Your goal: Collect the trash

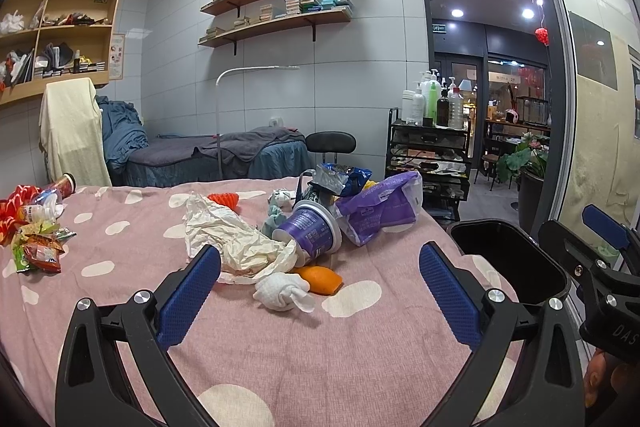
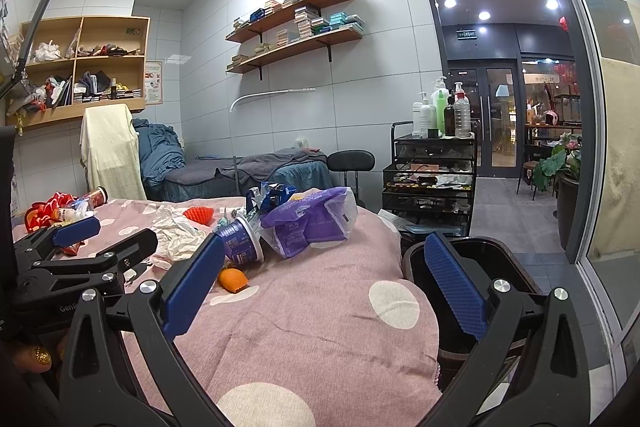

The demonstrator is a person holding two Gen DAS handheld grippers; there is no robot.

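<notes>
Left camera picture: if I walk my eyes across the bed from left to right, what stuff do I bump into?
Snack wrappers → crumpled paper → white tissue wad → purple cup → purple bag → black bin, just past the bed's edge.

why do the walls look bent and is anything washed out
Left wrist view: fisheye lens bows the white tiled wall and wooden wall shelves, with ceiling glare above them. Right wrist view: same bowing, bright hallway ceiling spotlights bloom, dark vignette at the corners.
</notes>
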